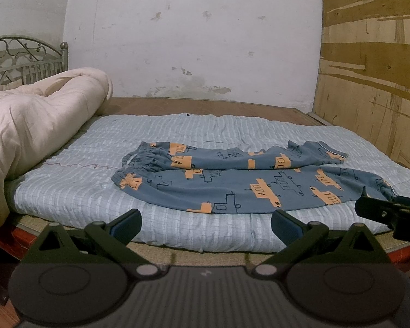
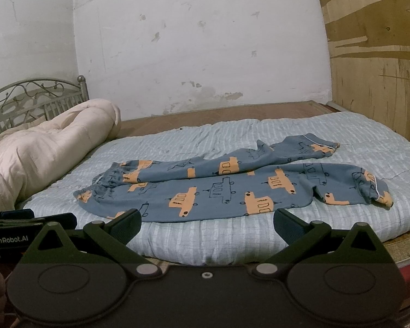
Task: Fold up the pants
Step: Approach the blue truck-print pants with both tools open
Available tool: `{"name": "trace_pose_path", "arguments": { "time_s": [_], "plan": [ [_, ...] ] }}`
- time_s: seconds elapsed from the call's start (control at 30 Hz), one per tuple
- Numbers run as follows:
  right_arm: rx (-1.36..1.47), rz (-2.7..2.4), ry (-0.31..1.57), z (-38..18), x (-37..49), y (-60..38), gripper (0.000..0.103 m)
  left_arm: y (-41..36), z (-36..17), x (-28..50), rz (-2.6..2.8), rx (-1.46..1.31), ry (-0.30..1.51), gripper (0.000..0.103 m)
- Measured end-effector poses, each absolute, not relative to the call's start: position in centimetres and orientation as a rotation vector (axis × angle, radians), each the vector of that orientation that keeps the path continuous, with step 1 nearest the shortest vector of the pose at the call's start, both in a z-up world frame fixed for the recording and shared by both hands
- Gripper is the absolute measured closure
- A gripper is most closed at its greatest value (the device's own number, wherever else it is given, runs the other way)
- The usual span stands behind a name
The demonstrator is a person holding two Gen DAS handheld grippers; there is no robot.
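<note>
Left gripper [image 1: 206, 225]: jaws spread wide, holding nothing, poised at the near bed edge opposite the pants' middle. Right gripper [image 2: 207, 225]: jaws likewise spread and empty, low at the same edge, further toward the cuffs. Neither touches cloth; likely lined up for a first grab.

Pants [image 2: 232, 188]: blue with orange vehicle print, lying lengthwise across the bed, elastic waistband at left, cuffs at right. Legs spread apart and rumpled, the far leg kinked; no fold made yet, by the look of it.

Pale blue checked quilt [image 2: 232, 237] covers the mattress, giving a soft, flat working area. Cream duvet [image 1: 32, 120] is bundled against the metal headboard [image 1: 24, 54] at left, out of the way. Stained white wall [image 1: 194, 41] behind; plywood panel [image 1: 369, 82] at right.
</note>
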State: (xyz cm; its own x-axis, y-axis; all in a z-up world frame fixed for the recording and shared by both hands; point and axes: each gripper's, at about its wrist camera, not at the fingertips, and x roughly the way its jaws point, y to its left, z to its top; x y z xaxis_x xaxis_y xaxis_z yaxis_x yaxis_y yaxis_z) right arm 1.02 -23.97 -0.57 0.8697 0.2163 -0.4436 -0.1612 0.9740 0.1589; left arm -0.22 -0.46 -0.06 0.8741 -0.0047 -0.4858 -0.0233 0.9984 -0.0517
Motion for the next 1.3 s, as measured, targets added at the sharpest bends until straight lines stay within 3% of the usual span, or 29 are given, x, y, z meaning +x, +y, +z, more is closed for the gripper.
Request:
{"name": "trace_pose_path", "arguments": {
  "time_s": [1.3],
  "plan": [
    [0.12, 0.195, 0.549, -2.7, 3.1, -23.8, 0.001, -0.7, -2.3, 2.9, -0.01, -0.041, 0.616, 0.001]
  ]
}}
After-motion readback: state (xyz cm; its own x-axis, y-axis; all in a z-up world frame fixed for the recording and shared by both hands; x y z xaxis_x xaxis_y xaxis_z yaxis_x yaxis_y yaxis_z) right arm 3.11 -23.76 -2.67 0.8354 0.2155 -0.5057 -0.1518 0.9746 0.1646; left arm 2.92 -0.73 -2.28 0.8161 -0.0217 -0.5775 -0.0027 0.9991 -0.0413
